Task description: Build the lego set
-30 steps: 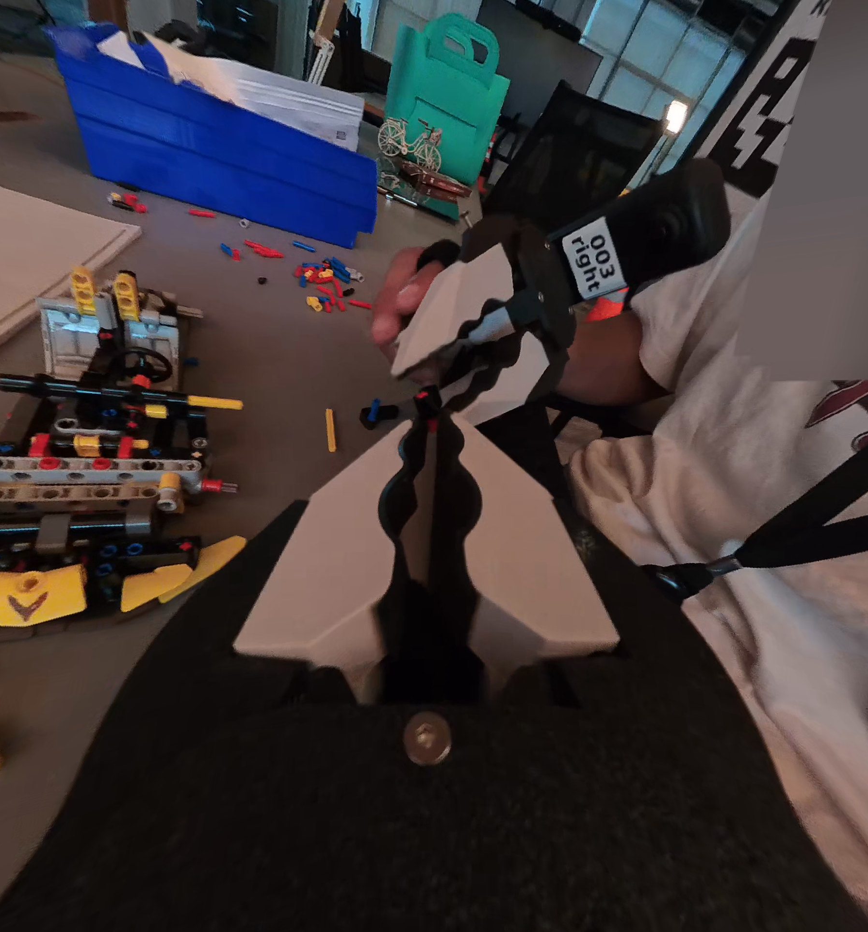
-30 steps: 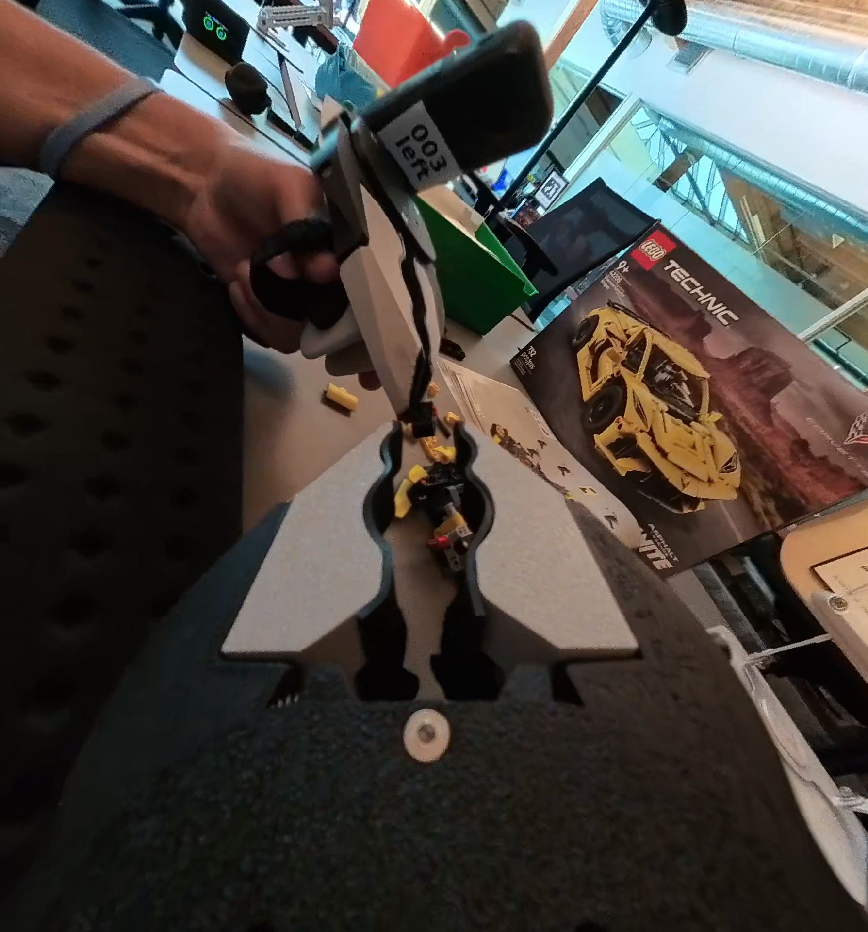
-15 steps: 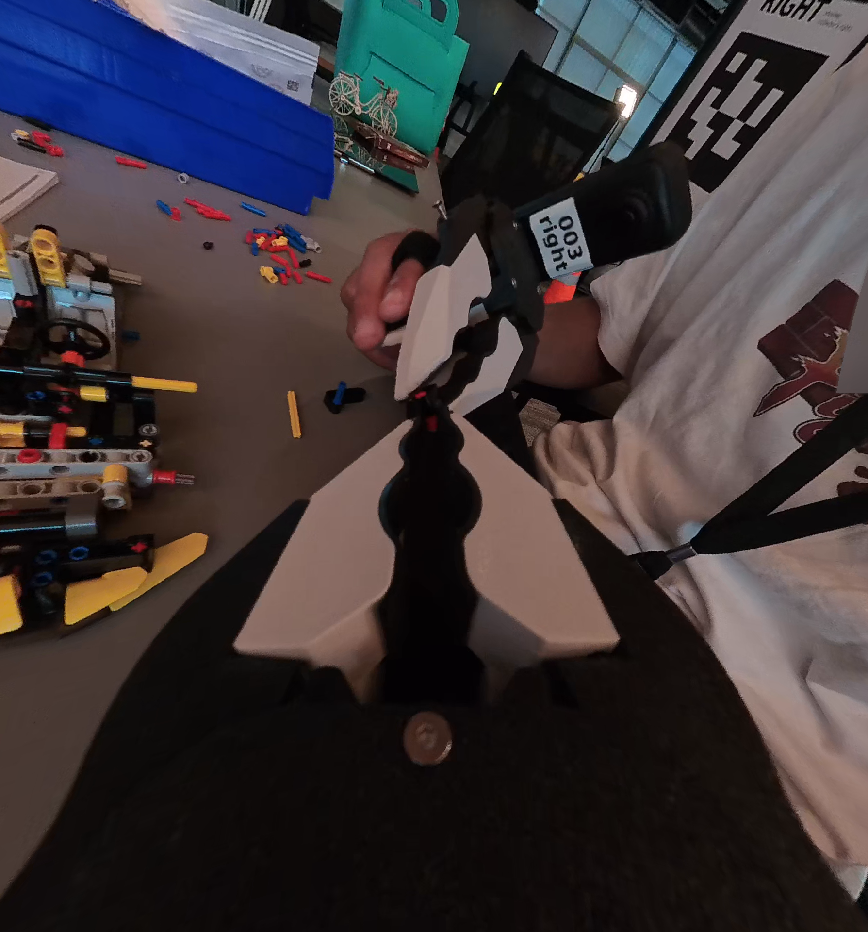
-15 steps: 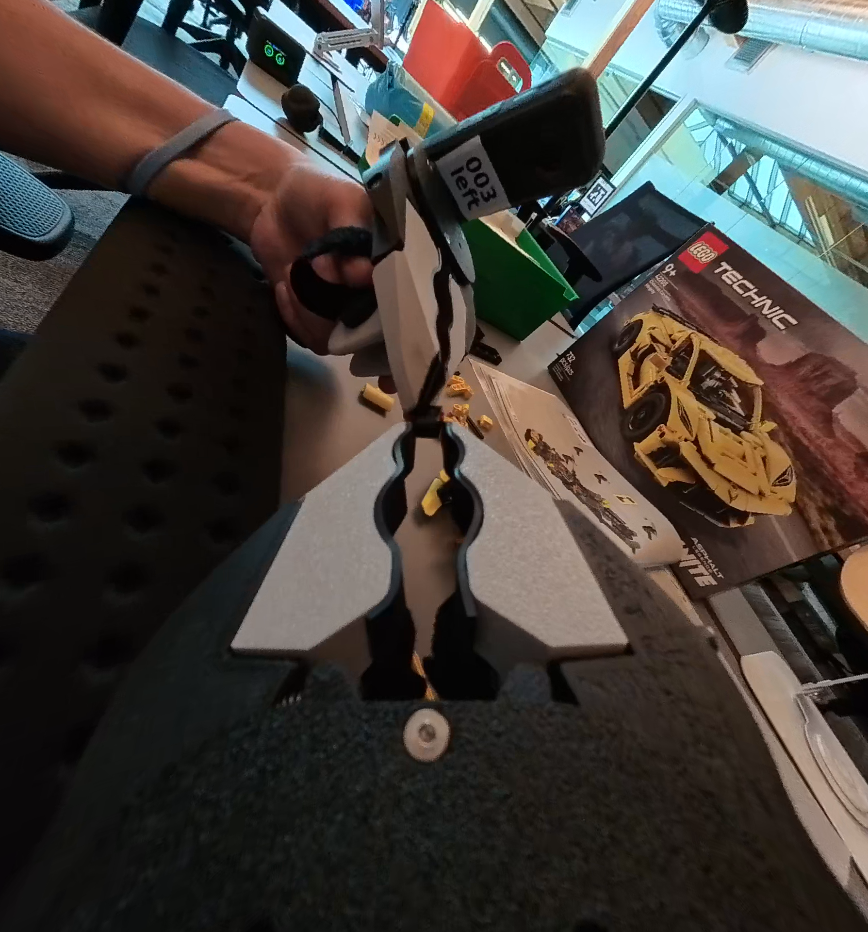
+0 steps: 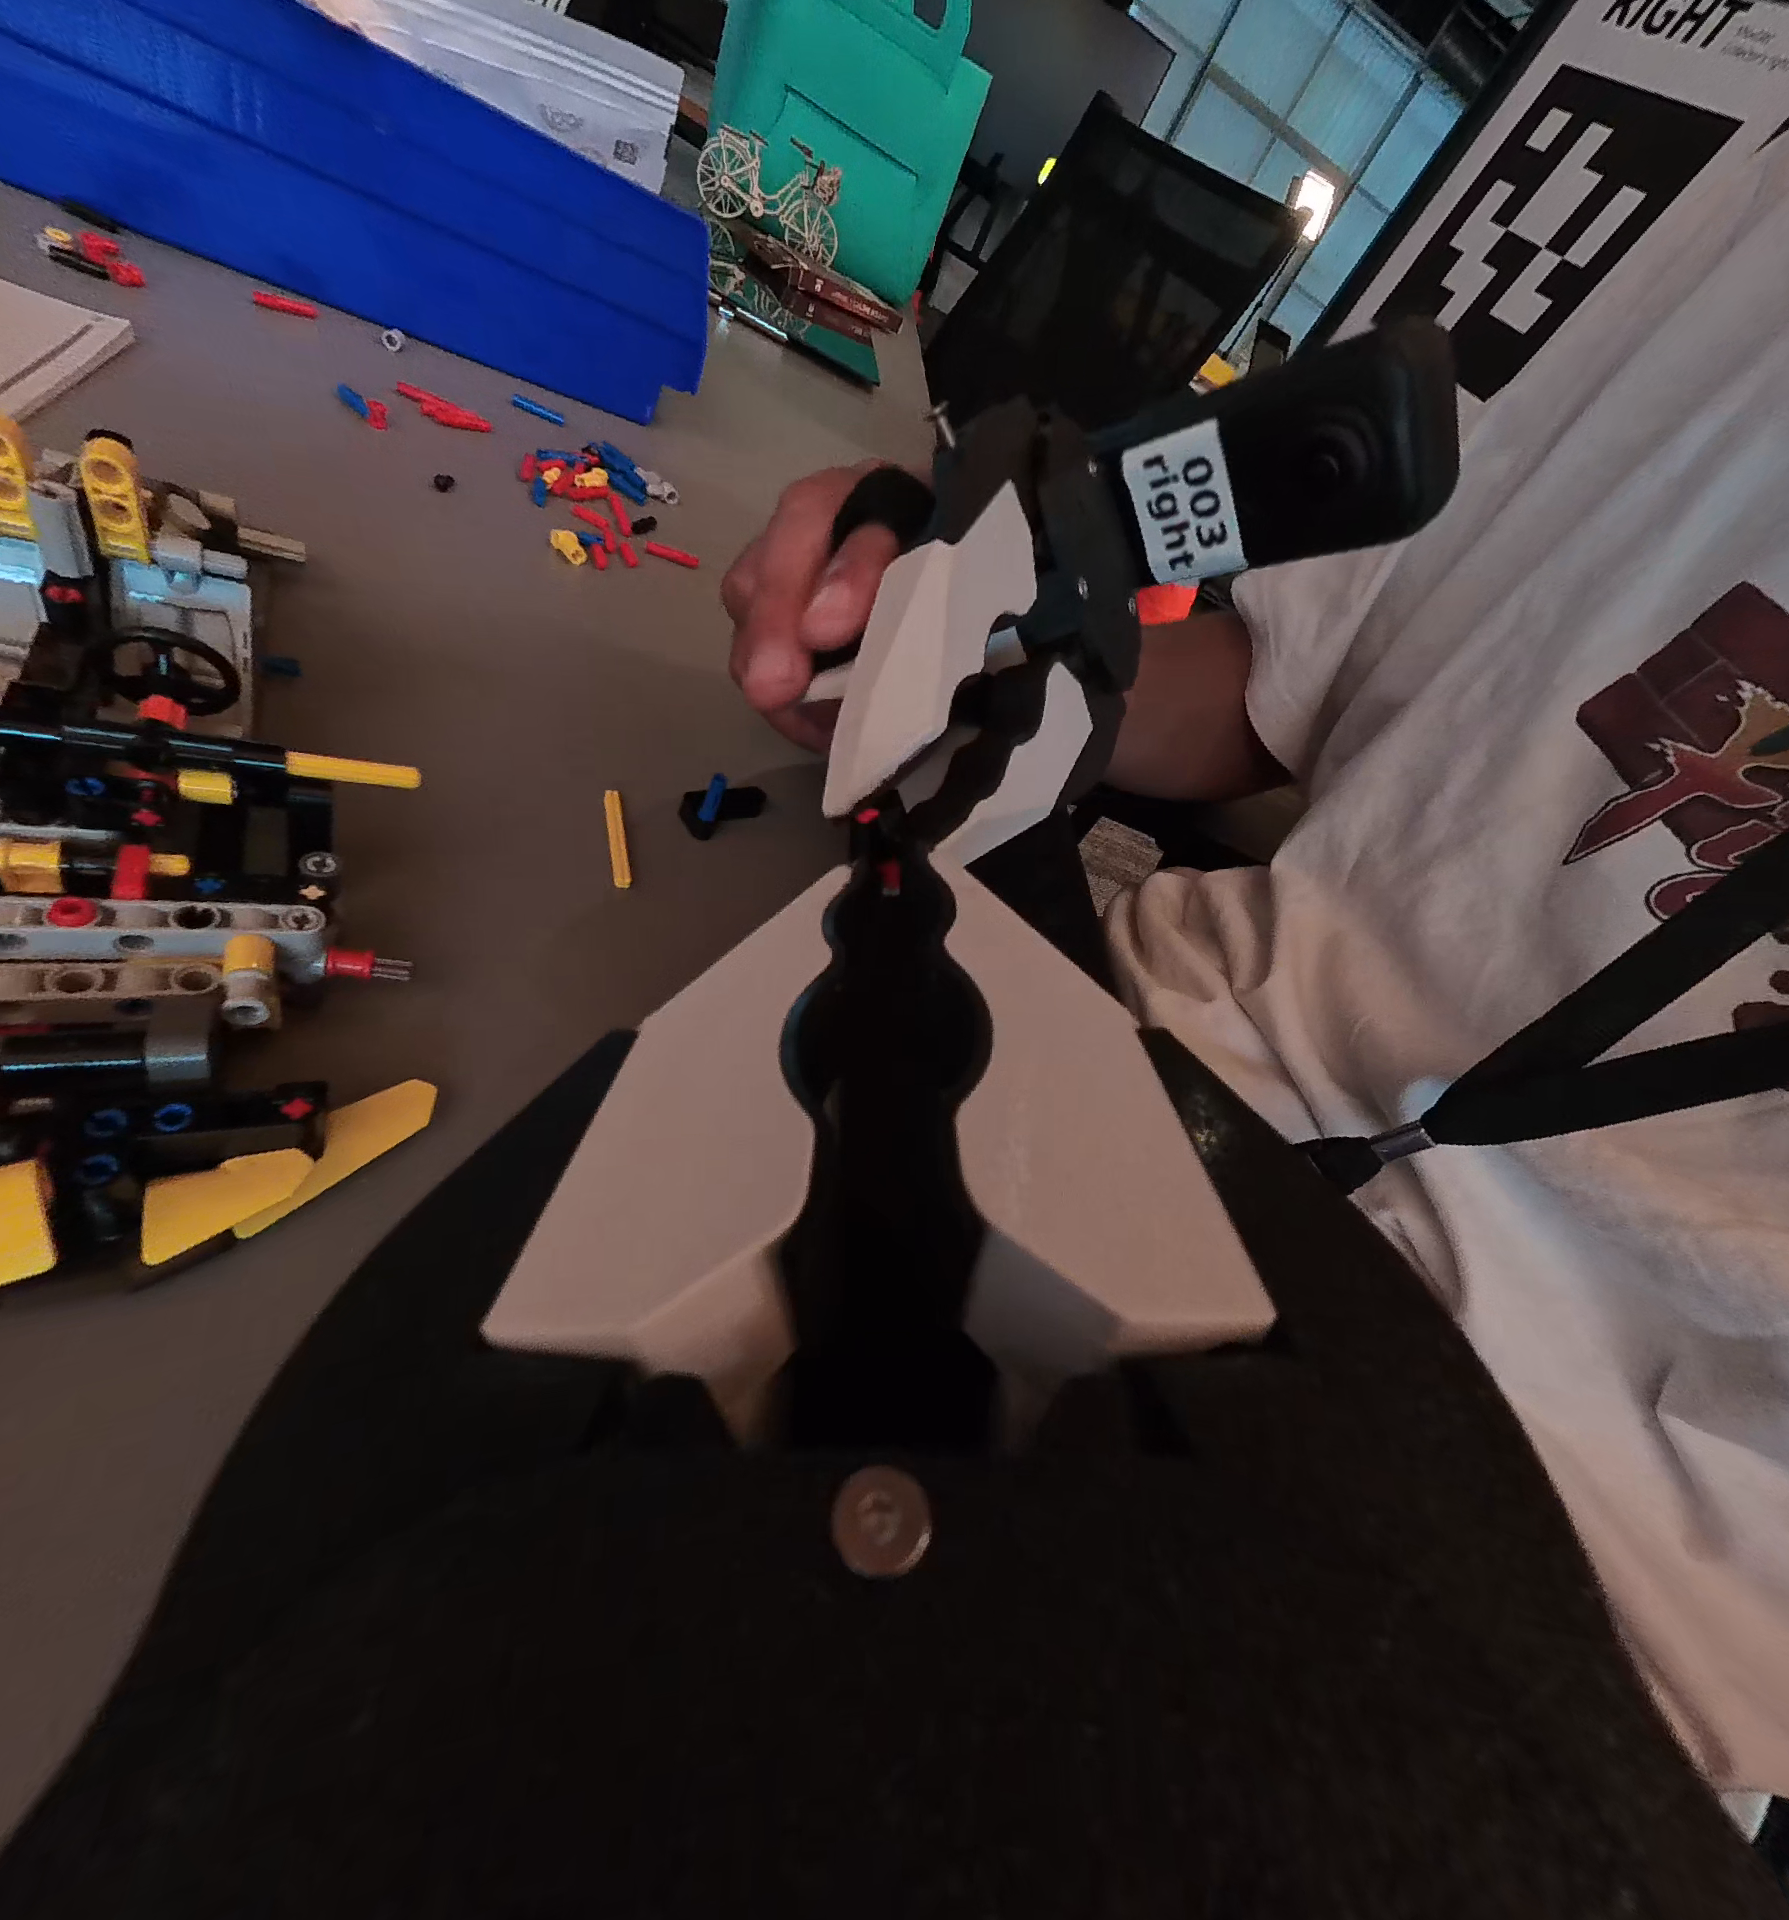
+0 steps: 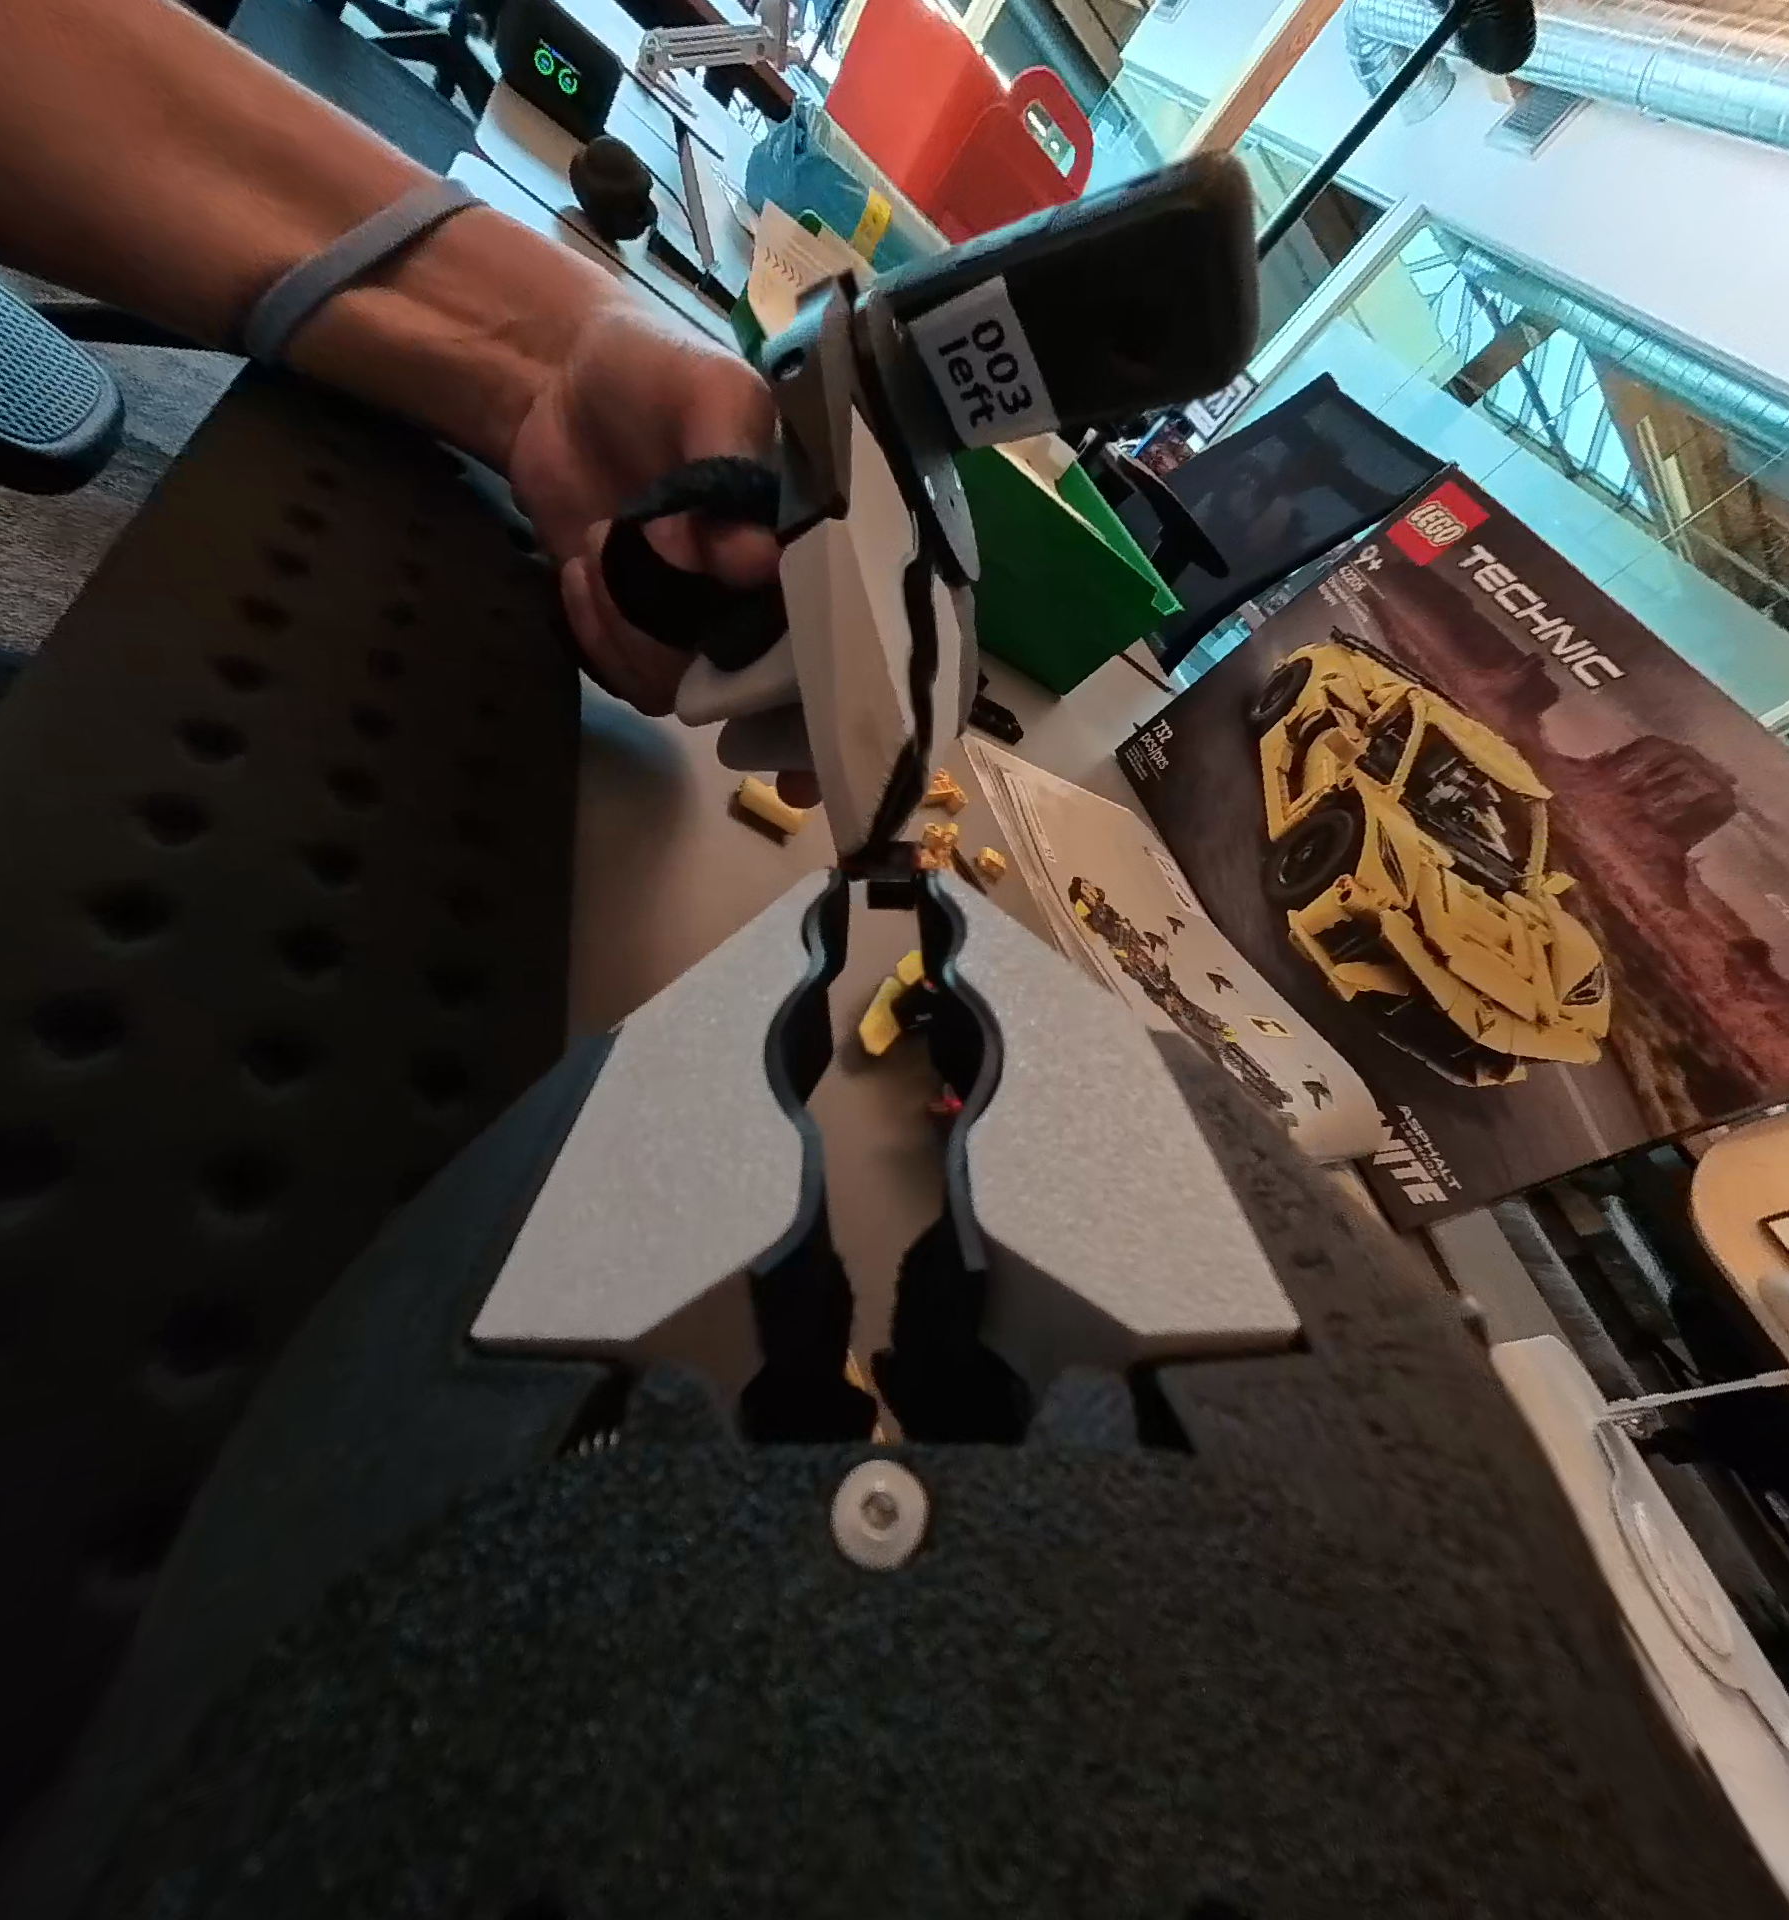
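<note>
Fingertips of both grippers are meeting tip to tip above the table; left gripper [image 5: 885, 883] is pinching a small black-and-red piece [image 5: 888, 873]; right gripper [image 6: 885, 899], narrowly parted, is gripping its far end.

The right gripper [image 6: 885, 899] has narrowed, now pinching a small black piece [image 6: 892, 891]. The left gripper [image 5: 882, 883] has met it tip to tip, farther from the car chassis [image 5: 121, 883].

A grey-brown table [image 5: 474, 707] carries the half-built lego car chassis [image 5: 111, 904] at its left edge, with a blue bin [image 5: 350, 208] at the back; loose red, blue and yellow pins [image 5: 599, 509] lie scattered before the bin; a yellow axle [image 5: 617, 852] and a small black piece [image 5: 721, 810] lie apart nearer the middle. On the other side lie the set's box [image 6: 1492, 862], an instruction booklet [image 6: 1129, 935] just beside it, and small yellow pieces [image 6: 765, 808].
</note>
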Tool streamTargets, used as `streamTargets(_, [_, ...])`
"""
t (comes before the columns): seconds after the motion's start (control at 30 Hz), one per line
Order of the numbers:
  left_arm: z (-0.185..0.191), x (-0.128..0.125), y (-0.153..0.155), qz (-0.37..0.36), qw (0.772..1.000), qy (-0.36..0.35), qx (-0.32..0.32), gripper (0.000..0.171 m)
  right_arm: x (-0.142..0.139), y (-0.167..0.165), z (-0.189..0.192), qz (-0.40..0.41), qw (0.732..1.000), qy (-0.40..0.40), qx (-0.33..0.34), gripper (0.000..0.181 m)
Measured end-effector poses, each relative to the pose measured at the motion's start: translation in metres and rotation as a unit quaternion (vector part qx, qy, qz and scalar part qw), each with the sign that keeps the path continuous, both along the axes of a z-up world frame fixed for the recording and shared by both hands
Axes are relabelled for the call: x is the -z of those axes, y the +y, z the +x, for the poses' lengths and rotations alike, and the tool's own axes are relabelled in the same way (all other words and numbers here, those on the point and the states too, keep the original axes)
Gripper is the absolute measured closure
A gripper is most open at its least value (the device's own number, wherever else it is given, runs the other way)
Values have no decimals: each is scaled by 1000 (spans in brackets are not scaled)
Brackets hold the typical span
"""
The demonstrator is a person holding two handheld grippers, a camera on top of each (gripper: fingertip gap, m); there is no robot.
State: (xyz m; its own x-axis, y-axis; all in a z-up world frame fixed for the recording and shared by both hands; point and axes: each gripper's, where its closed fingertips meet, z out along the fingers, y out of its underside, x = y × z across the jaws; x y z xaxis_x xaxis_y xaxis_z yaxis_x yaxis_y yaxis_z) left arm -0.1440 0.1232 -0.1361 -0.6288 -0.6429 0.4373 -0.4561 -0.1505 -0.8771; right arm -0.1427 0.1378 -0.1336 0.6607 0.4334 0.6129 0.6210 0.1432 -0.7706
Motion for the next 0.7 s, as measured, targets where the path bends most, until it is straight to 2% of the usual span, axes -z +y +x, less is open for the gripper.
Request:
streamTargets(0.2, [0,0,-1,1,1000,0,2,171,-2,1,1,4,1000,2,2,164])
streamTargets(0.53, [3,4,1,0,1000,14,-5,171,3,2,3,1,999,-39,17,171])
streamTargets(0.7, [4,5,3,-3,1000,19,-11,170,4,4,3,-11,999,-35,26,173])
